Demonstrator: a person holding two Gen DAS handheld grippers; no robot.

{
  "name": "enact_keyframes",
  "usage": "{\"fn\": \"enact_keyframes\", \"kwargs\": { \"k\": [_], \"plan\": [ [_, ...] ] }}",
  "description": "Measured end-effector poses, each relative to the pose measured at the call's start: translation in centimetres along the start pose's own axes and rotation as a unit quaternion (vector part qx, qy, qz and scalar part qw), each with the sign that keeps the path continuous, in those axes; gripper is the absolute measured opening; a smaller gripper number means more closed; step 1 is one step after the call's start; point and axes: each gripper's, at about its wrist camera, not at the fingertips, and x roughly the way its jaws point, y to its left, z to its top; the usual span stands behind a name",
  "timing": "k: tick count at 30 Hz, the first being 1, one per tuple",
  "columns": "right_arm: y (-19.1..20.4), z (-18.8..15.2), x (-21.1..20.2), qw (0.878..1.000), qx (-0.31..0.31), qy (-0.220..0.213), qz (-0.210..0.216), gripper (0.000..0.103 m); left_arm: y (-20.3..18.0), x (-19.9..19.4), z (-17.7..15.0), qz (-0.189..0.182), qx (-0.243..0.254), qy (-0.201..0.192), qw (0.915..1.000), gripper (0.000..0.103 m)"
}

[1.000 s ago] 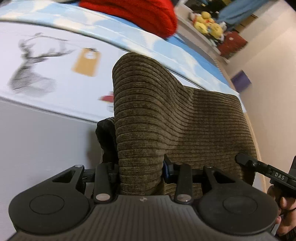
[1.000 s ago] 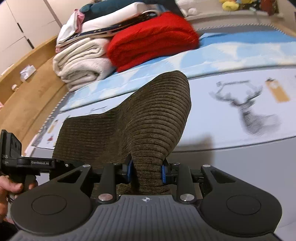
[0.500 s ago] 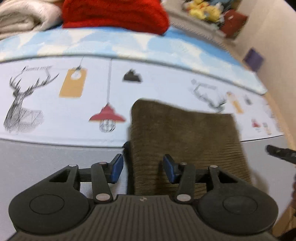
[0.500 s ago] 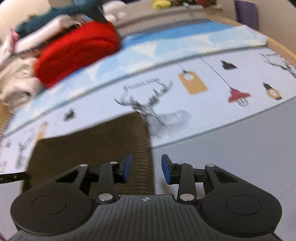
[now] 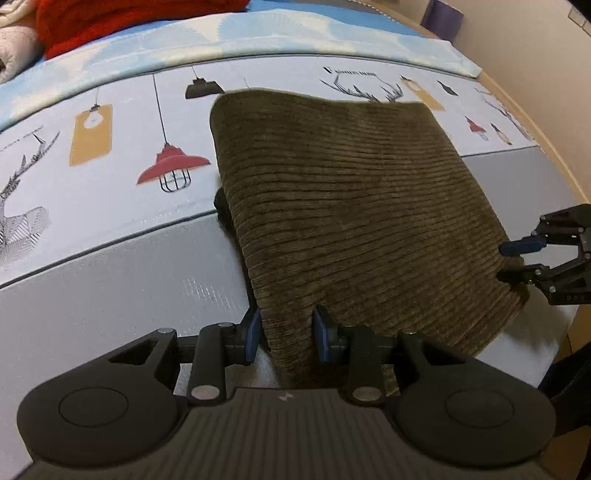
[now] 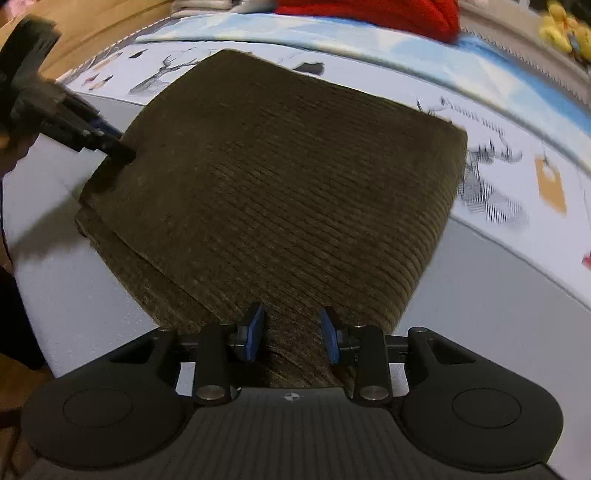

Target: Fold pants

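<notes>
The brown corduroy pants [image 5: 351,206] lie folded into a flat square on the bed; they also show in the right wrist view [image 6: 288,192]. My left gripper [image 5: 286,334] is open, its blue pads either side of the near left corner of the pants. My right gripper [image 6: 291,332] is open, its pads either side of the near edge. In the left wrist view the right gripper [image 5: 517,258] shows open at the pants' right edge. In the right wrist view the left gripper [image 6: 110,144] sits at the left corner.
The bed has a printed sheet [image 5: 110,147] with deer and lamp pictures and a grey band [image 5: 110,295] along the front. A red knit [image 5: 110,22] and folded towels [image 5: 14,51] lie at the back. A wooden bed frame [image 5: 535,122] runs on the right.
Both grippers let go of the raised pants fold, which dropped flat onto the bed. Both then moved back in, jaws open around the near edge of the folded pants.
</notes>
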Motion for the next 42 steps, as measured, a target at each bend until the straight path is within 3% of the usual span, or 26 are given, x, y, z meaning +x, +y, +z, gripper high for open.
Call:
{"fn": "enact_keyframes", "kwargs": {
  "k": [2, 4, 6, 7, 11, 13, 15, 17, 18, 20, 23, 25, 27, 29, 32, 34, 37, 38, 40, 42],
  "plan": [
    [-0.5, 0.7, -0.4, 1.0, 0.03, -0.004, 0.004, 0.036, -0.5, -0.4, 0.6, 0.006, -0.002, -0.005, 1.0, 0.036],
    [-0.6, 1.6, -1.2, 0.999, 0.033, -0.037, -0.001, 0.036, -0.3, -1.1, 1.3, 0.015, -0.014, -0.028, 0.9994, 0.038],
    [-0.3, 2.3, -2.1, 0.996, 0.037, -0.075, -0.002, 0.036, 0.0, -1.8, 2.5, 0.04, -0.038, -0.068, 0.9962, 0.046],
    [-0.2, 2.8, -2.4, 0.995, 0.042, -0.091, -0.001, 0.036, 0.3, -1.9, 3.0, 0.046, -0.056, -0.085, 0.9938, 0.056],
    [0.0, 4.4, -1.6, 0.995, 0.047, -0.091, -0.007, 0.036, 2.5, -0.6, 5.1, 0.004, -0.162, -0.109, 0.9807, 0.058],
    [0.3, 4.8, -1.0, 0.996, 0.045, -0.082, -0.005, 0.036, 3.4, 1.0, 5.7, -0.014, -0.199, -0.096, 0.9752, 0.057],
    [0.5, 5.1, -0.2, 0.997, 0.036, -0.073, -0.006, 0.036, 3.8, 2.6, 5.9, -0.008, -0.214, -0.084, 0.9731, 0.054],
    [1.4, 4.9, -0.1, 0.997, 0.026, -0.066, -0.007, 0.036, 3.8, 2.3, 6.2, -0.016, -0.208, -0.093, 0.9737, 0.02],
    [1.6, 4.9, 0.1, 0.998, 0.024, -0.063, -0.006, 0.036, 3.9, 1.4, 6.6, -0.022, -0.203, -0.1, 0.9738, 0.017],
    [2.1, 5.0, 0.3, 0.998, 0.018, -0.061, -0.004, 0.036, 4.8, -0.6, 6.9, -0.049, -0.211, -0.127, 0.9678, 0.015],
    [2.2, 5.2, 0.2, 0.998, 0.015, -0.066, 0.0, 0.037, 6.6, -1.2, 6.7, -0.019, -0.228, -0.147, 0.9623, 0.016],
    [2.1, 5.1, 0.5, 0.998, 0.018, -0.058, -0.006, 0.037, 8.0, 0.8, 6.1, 0.01, -0.259, -0.111, 0.9595, 0.019],
    [2.0, 4.7, 1.5, 0.999, 0.014, -0.025, -0.029, 0.037, 8.7, 2.6, 5.4, 0.014, -0.278, -0.077, 0.9575, 0.031],
    [1.9, 4.1, 2.6, 0.999, 0.006, 0.01, -0.049, 0.038, 8.5, 1.5, 5.7, 0.034, -0.263, -0.08, 0.9609, 0.044],
    [2.1, 4.1, 2.4, 0.998, 0.002, 0.011, -0.055, 0.038, 7.4, -2.2, 6.1, 0.089, -0.213, -0.115, 0.9663, 0.041],
    [2.1, 4.1, 2.2, 0.998, 0.002, 0.012, -0.057, 0.038, 6.5, -3.9, 5.7, 0.064, -0.179, -0.128, 0.9733, 0.04],
    [1.9, 3.7, 2.1, 0.998, 0.008, 0.015, -0.053, 0.038, 5.2, -2.5, 4.5, -0.016, -0.114, -0.077, 0.9903, 0.038],
    [1.8, 3.6, 2.0, 0.999, 0.008, 0.017, -0.051, 0.038, 4.4, -1.0, 3.9, -0.006, -0.08, -0.049, 0.9956, 0.036],
    [1.8, 3.4, 1.8, 0.998, 0.008, 0.019, -0.052, 0.038, 2.8, 2.1, 2.3, 0.064, -0.006, -0.014, 0.9978, 0.038],
    [1.7, 3.5, 1.3, 0.999, 0.015, 0.012, -0.049, 0.038, 2.3, 1.3, 2.4, 0.079, -0.009, -0.02, 0.9966, 0.035]
  ]
}}
